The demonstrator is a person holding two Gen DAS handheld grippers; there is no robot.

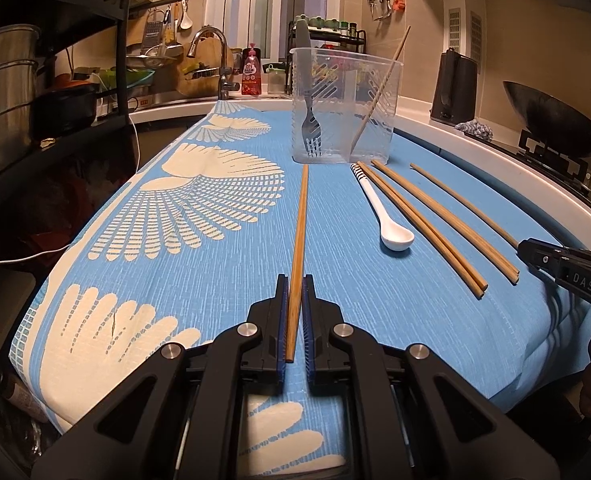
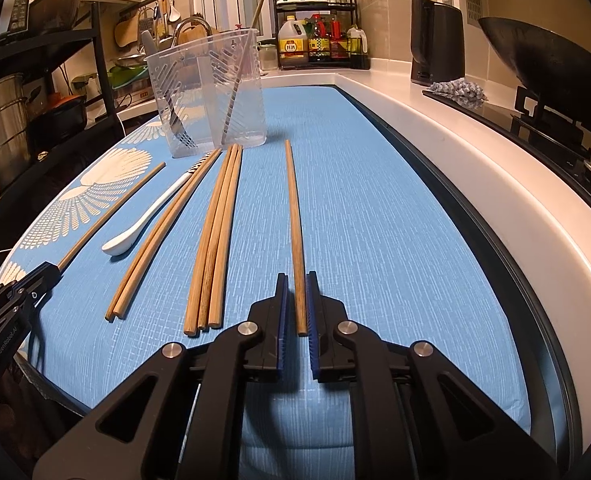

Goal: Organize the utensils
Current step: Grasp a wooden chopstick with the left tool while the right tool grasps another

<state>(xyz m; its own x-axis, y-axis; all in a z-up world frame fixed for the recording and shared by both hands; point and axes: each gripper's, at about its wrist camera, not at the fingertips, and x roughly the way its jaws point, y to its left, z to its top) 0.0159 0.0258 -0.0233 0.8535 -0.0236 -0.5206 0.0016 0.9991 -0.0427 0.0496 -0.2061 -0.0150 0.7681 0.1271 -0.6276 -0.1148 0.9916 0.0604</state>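
Kitchen bench (image 2: pixel 375 208) under a blue patterned cloth; clear plastic holder (image 1: pixel 345 108) at the far end, fork (image 1: pixel 310 128) already inside. Each gripper straddles its own chopstick, long axis running straight ahead toward the holder. Left gripper (image 1: pixel 294 292) jaws slightly parted around chopstick (image 1: pixel 300 240), not clamped. Right gripper (image 2: pixel 296 292) likewise on the outer chopstick (image 2: pixel 295 232). White spoon (image 1: pixel 383 216) lies between, nearer the left.

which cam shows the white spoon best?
Left wrist: white spoon lies unobstructed, bowl toward the camera, striped handle end visible. Right wrist shows the spoon off to the side, its handle tip crossed by chopsticks.
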